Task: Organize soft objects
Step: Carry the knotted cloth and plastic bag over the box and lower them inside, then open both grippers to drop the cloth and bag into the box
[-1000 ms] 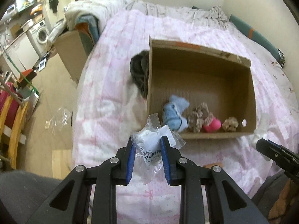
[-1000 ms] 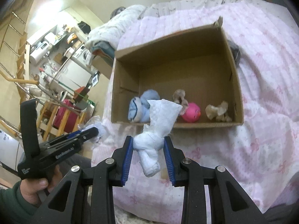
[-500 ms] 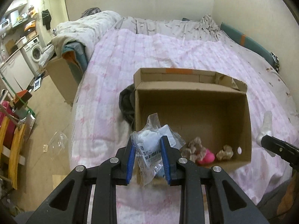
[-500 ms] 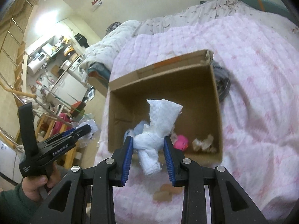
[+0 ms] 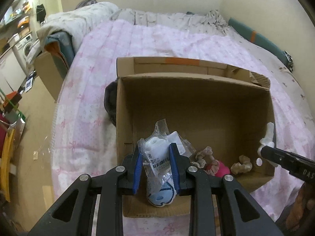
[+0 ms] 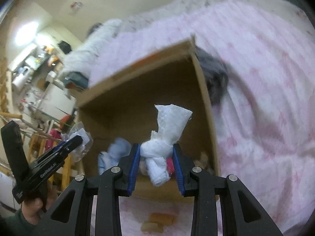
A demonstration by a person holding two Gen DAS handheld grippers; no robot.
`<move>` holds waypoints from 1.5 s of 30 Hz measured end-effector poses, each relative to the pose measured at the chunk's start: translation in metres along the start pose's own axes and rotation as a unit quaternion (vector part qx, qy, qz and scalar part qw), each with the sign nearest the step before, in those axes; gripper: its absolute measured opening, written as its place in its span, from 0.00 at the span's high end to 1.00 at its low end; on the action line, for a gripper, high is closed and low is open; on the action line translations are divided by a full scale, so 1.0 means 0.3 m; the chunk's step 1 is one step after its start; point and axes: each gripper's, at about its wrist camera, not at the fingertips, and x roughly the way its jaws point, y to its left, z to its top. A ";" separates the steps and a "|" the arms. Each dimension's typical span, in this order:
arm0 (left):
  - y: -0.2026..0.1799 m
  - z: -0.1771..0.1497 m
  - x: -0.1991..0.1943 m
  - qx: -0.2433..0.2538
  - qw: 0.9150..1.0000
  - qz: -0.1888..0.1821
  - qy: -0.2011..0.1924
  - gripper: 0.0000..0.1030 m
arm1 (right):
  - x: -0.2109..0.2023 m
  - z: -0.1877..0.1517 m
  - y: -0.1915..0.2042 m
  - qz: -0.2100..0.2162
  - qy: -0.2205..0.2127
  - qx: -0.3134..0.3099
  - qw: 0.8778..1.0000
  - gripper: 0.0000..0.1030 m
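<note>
An open cardboard box lies on a pink quilted bed. My left gripper is shut on a clear plastic packet with a white item and a barcode label, held over the box's near left corner. Below it in the box lies a light blue soft toy, with a beige frilly piece, a pink ball and a beige scrunchie to its right. My right gripper is shut on a knotted white cloth, held above the box; this view is blurred.
A dark garment lies against the box's left side. A second cardboard box stands on the floor beside the bed. A rumpled white duvet covers the bed's far left corner. A hand holds the left gripper's handle.
Both grippers have moved forward towards the box, each keeping its load. The box now looms larger, and the packet now hangs over the box's near corner.
</note>
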 end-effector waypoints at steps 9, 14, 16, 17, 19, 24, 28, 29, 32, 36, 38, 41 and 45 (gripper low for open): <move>0.005 -0.011 0.058 -0.008 1.000 -0.010 0.018 0.77 | 0.044 0.003 0.029 -0.031 0.017 -0.024 0.999 0.66; -0.012 -0.014 0.055 0.000 1.000 -0.013 0.013 0.77 | 0.068 -0.011 0.028 -0.041 0.030 -0.033 0.998 0.66; -0.018 -0.015 0.055 0.003 1.000 -0.013 0.010 0.77 | 0.078 -0.012 0.033 -0.042 0.034 -0.035 0.998 0.66; -0.022 -0.016 0.055 0.004 1.000 -0.014 0.010 0.77 | 0.081 -0.014 0.033 -0.043 0.035 -0.036 0.998 0.66; -0.024 -0.017 0.052 0.005 1.000 -0.017 0.010 0.77 | 0.087 -0.017 0.034 -0.045 0.037 -0.038 0.998 0.66; -0.033 -0.014 0.042 0.009 1.000 -0.015 0.001 0.77 | 0.091 -0.017 0.037 -0.045 0.038 -0.041 0.997 0.66; -0.041 -0.014 0.041 0.013 1.000 -0.017 0.002 0.76 | 0.091 -0.016 0.036 -0.045 0.040 -0.040 0.997 0.66; -0.043 -0.015 0.040 0.014 1.000 -0.017 0.002 0.76 | 0.090 -0.016 0.035 -0.044 0.040 -0.039 0.997 0.66; -0.046 -0.014 0.034 0.015 1.000 -0.018 -0.001 0.67 | 0.086 -0.015 0.033 -0.042 0.039 -0.039 0.998 0.66; -0.042 -0.012 0.012 0.007 1.000 -0.020 -0.017 0.46 | 0.079 -0.014 0.026 -0.031 0.036 -0.036 0.998 0.64; -0.042 -0.008 0.003 0.006 1.000 -0.020 -0.021 0.38 | 0.071 -0.009 0.023 -0.018 0.033 -0.028 0.999 0.45; -0.042 -0.007 0.000 0.006 1.000 -0.019 -0.024 0.38 | 0.044 -0.002 0.021 -0.006 0.012 -0.021 1.000 0.29; -0.044 -0.007 0.000 0.006 1.000 -0.018 -0.020 0.38 | 0.039 -0.002 0.014 -0.006 0.011 -0.018 1.000 0.29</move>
